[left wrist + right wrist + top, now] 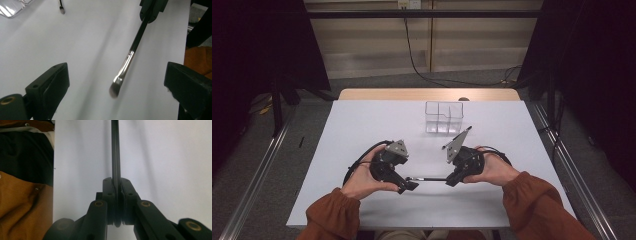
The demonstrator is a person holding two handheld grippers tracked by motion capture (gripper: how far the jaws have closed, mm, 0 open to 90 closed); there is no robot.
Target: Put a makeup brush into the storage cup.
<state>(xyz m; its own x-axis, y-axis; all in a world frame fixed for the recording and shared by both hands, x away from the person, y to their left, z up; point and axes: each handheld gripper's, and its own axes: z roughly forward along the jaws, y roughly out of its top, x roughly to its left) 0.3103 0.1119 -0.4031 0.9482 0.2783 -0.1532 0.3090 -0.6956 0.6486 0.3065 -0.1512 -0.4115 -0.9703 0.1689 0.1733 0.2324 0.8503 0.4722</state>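
A makeup brush (427, 179) with a black handle, silver ferrule and dark bristles hangs level just above the white table, between my two grippers. My right gripper (451, 180) is shut on the handle; in the right gripper view its jaws (116, 185) pinch the black handle (115, 157). My left gripper (408, 185) is open. In the left gripper view its jaws (117, 72) stand wide on either side of the brush (125, 67), whose bristle tip sits between them without touching either pad. The right gripper (151, 10) holds the far end.
A clear compartmented box (444, 105) stands at the back middle of the white table (362, 130), and its corner (10, 8) shows in the left gripper view. The tip of a second small brush (61, 9) lies on the table near it. The person's orange sleeves are at the near edge.
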